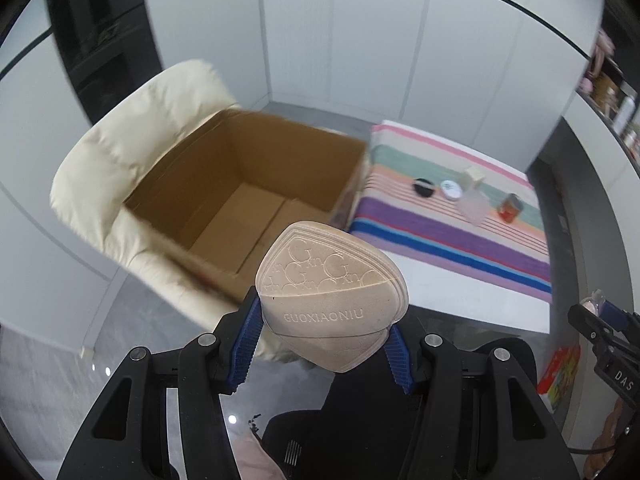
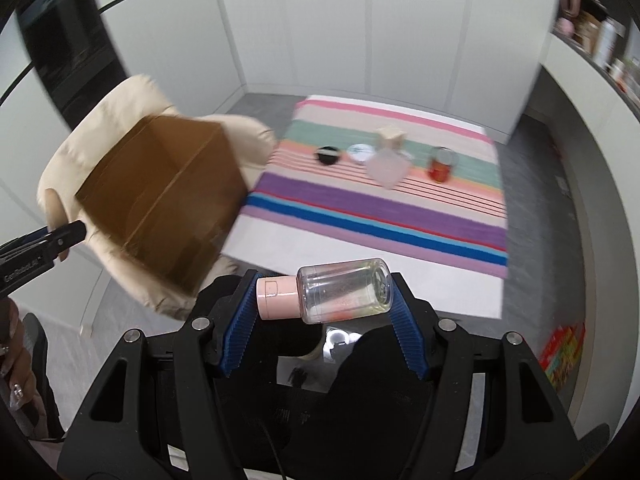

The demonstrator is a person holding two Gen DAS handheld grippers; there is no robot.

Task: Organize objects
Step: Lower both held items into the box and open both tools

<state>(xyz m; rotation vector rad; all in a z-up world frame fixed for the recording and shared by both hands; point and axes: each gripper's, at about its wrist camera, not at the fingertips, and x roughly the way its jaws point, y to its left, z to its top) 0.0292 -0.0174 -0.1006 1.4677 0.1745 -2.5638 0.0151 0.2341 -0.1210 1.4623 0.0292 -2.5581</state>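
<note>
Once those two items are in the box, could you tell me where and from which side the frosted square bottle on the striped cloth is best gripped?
Probably by the flat sides of the frosted bottle, below its squarish cap, coming from above. It seems to stand upright, and flat sides suit the pads. Mind the neighbours: the white-lidded jar on one side, the red jar on the other. Blur hides finer detail.

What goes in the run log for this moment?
left gripper: shut on beige sponge | right gripper: shut on clear bottle | cardboard box: open | striped cloth: four items left

"GUOXIAONIU" — beige pad (image 1: 332,300), "DAS" — black tongs (image 1: 612,364)
</note>
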